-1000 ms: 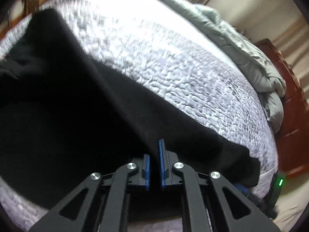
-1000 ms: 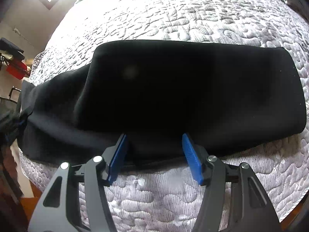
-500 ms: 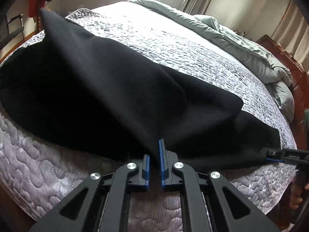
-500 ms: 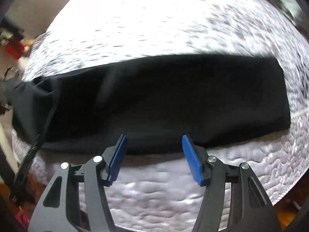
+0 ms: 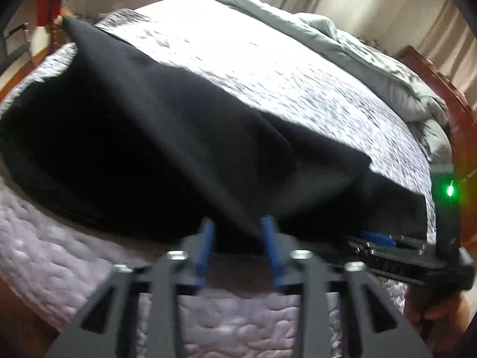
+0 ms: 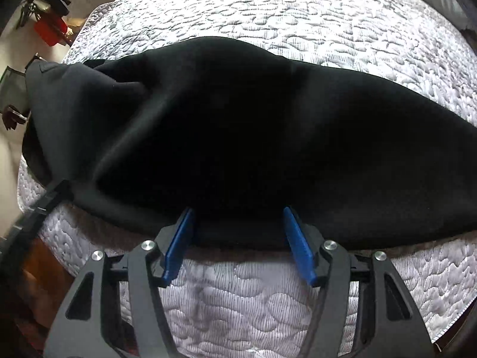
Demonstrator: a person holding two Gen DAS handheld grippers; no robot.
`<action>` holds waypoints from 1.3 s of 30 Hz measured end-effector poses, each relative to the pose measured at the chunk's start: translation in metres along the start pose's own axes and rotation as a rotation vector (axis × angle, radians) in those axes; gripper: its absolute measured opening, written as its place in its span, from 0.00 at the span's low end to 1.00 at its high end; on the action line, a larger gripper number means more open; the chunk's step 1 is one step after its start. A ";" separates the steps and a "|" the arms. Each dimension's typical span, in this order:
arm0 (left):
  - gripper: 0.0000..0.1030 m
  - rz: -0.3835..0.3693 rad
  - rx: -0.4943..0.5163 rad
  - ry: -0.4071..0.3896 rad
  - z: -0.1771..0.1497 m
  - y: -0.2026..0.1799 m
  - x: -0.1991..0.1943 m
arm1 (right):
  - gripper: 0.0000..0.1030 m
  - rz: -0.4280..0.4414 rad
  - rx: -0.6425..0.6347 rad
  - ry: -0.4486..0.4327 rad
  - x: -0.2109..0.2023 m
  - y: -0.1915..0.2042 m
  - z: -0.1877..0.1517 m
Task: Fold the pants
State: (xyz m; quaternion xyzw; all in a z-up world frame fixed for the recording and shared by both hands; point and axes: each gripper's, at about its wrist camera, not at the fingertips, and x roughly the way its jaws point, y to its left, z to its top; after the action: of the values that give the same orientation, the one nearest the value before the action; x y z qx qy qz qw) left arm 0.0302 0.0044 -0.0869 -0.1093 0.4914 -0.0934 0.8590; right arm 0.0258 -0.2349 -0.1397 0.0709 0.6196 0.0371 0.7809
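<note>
A bed covered by a pale quilted bedspread (image 6: 268, 307) fills both views, with a rumpled grey-green duvet (image 5: 357, 50) bunched along its far right side next to a dark wooden bed frame (image 5: 453, 113). The black pants (image 6: 253, 137) lie across the near part of the bedspread, stretched from left to right, with one layer doubled over another and a raised fold running diagonally through the cloth; their near edge sits close to the near side of the mattress. The left gripper (image 5: 238, 249) has its blue pads spread apart, reaching just to the near edge of the pants, with cloth draped between them but not pinched. The right gripper (image 6: 238, 238) is likewise spread wide, its blue fingertips touching the near hem of the pants without clamping it. In the left wrist view the right gripper shows at the right edge, with a small green light (image 5: 450, 190) glowing on it.
</note>
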 end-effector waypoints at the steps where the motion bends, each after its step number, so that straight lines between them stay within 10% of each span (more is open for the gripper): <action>1: 0.56 0.016 -0.010 -0.019 0.009 0.009 -0.009 | 0.60 -0.002 -0.001 -0.003 0.002 -0.001 -0.003; 13: 0.65 0.068 -0.194 0.005 0.114 0.101 -0.001 | 0.61 -0.001 0.008 -0.033 0.005 0.002 -0.011; 17: 0.23 0.051 -0.230 0.040 0.122 0.112 0.009 | 0.62 0.000 0.010 -0.029 0.004 0.001 -0.011; 21: 0.07 0.041 -0.239 0.000 0.114 0.116 0.005 | 0.63 -0.001 0.011 -0.024 0.006 0.003 -0.009; 30: 0.06 0.165 -0.220 -0.251 0.032 0.106 -0.053 | 0.67 0.027 0.030 0.012 0.006 0.002 -0.001; 39: 0.10 0.142 -0.312 -0.154 -0.003 0.142 -0.016 | 0.72 0.003 0.018 0.012 0.010 0.010 0.004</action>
State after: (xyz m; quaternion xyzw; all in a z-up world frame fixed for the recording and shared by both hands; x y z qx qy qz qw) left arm 0.0268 0.1443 -0.1150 -0.2133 0.4393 0.0534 0.8710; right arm 0.0319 -0.2240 -0.1473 0.0783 0.6244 0.0331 0.7764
